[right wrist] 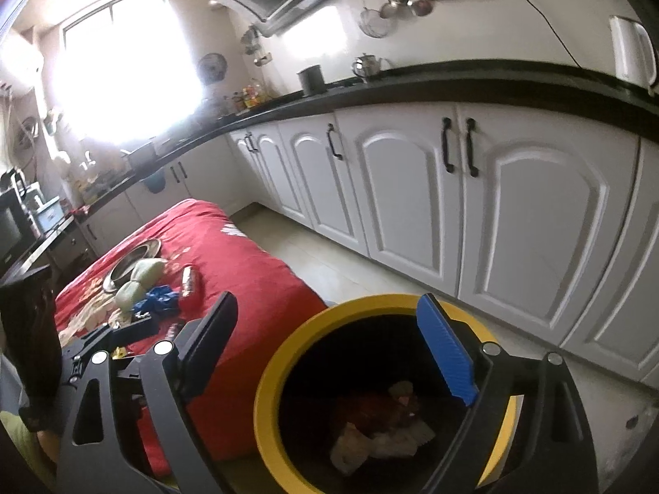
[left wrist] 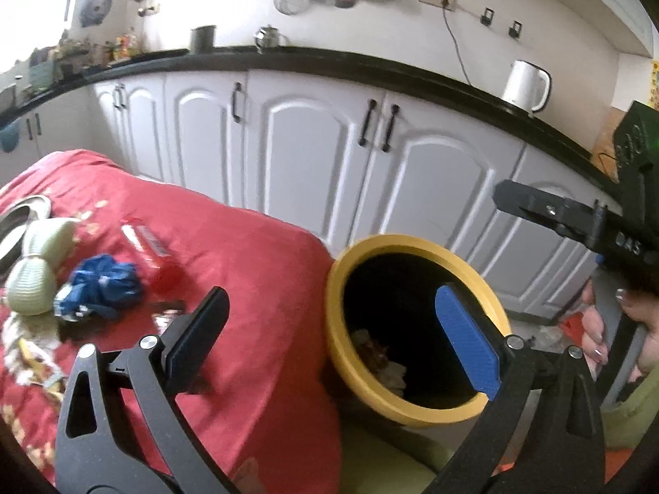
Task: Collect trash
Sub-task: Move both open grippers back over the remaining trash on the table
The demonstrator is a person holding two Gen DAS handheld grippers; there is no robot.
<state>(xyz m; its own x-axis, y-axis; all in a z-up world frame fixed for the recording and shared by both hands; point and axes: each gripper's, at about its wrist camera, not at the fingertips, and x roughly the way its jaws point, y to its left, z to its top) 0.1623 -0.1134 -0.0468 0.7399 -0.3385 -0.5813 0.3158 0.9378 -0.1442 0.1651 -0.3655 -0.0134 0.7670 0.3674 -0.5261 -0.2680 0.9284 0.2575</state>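
Both the left gripper (left wrist: pixel 333 331) and right gripper (right wrist: pixel 335 348) are spread wide and empty above the yellow-rimmed bin (right wrist: pixel 267 391), whose crumpled contents (right wrist: pixel 379 432) are lost in shadow.

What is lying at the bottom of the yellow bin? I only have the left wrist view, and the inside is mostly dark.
Observer: The right wrist view looks straight into the yellow bin. Crumpled pale paper and reddish-brown scraps lie at the bottom.
Operator: Is the right gripper carrying anything? I see only its side.
Observer: No. The right gripper is open over the bin's mouth with nothing between its pads.
Operator: What is that grey rim at my far left edge?
Observer: A round metal plate on the red cloth, with the pale green item lying against its near edge.
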